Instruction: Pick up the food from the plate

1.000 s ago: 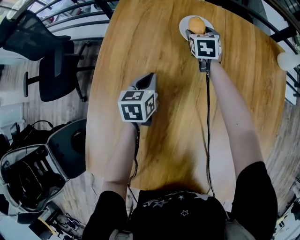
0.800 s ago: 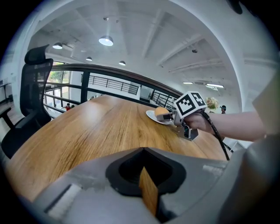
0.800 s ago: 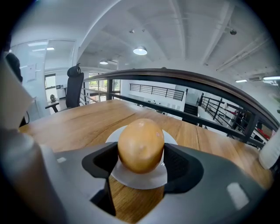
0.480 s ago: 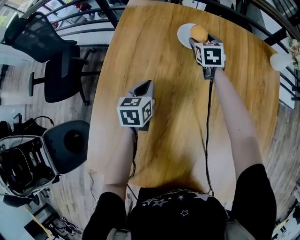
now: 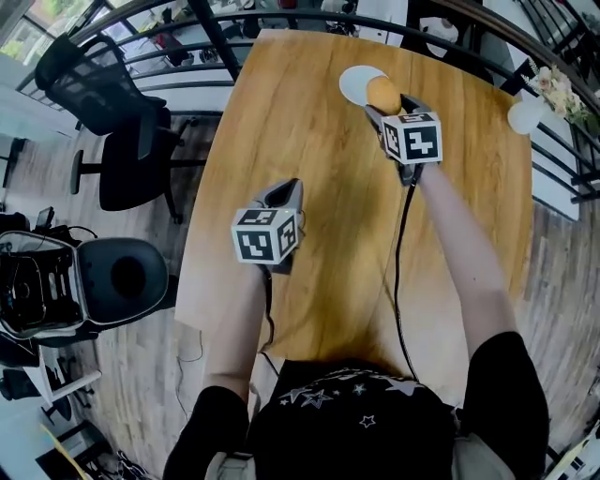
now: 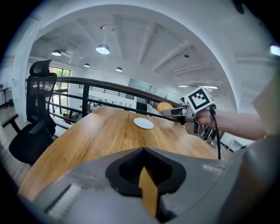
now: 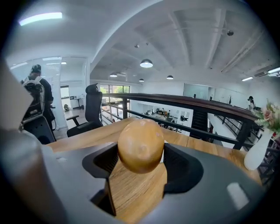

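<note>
We pinch the round brown food (image 7: 141, 146) between the fingers of the right gripper (image 5: 384, 105), spread wide because it is bulky. It hangs lifted off the white plate (image 5: 354, 82), near its rim. The left gripper (image 5: 284, 192) hovers idle mid-desk, fingers pressed together on nothing. The wooden desk (image 5: 309, 141) stands by a black railing (image 5: 281, 23) and an office chair (image 5: 112, 122).

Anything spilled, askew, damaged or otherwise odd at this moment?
Nothing stands out. The round orange-brown food sits clamped in the right hand-held gripper, raised above the wooden table. The white plate lies flat and empty. No spill or damage shows.
</note>
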A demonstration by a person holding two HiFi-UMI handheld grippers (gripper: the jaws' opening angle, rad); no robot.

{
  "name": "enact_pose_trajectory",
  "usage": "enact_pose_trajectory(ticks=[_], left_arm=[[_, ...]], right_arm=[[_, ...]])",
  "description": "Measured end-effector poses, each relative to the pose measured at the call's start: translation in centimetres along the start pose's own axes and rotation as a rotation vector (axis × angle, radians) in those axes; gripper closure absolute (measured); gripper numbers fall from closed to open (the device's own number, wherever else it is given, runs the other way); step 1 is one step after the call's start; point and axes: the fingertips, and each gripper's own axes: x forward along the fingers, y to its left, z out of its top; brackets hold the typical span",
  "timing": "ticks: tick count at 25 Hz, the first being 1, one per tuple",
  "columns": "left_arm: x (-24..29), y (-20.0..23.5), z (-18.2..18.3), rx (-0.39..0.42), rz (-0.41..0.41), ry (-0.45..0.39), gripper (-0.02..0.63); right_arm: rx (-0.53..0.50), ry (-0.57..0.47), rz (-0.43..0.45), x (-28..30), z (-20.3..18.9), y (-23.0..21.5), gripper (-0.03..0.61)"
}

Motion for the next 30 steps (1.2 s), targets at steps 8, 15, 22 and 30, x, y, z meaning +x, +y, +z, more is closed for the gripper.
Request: enact_pose_trajectory(ticks=[8,15,22,30], left_arm=[[-4.1,-4.9,-1.6,0.038,-0.008,0.000,0.614],[-7.4,-9.1,-3.2,0.018,0.007,-0.024,0.614],[-9.7,-14.8,-5.9,-0.008,0.047,-0.057,0.614],[-14.2,-21.8,-9.2,-0.025,0.094,-0.098,0.614]], right_arm=[[0.033,-0.024,0.069,-7.0,-1.7,2.0,0.255],[0.021,-0.079,0.152,-13.5,-2.8,3.9,0.255],[0.019,-0.114,0.236,-20.3,-5.8,3.7,0.253],[0.033,-0.141,0.330,-28.1,-8.7,3.6,0.253]])
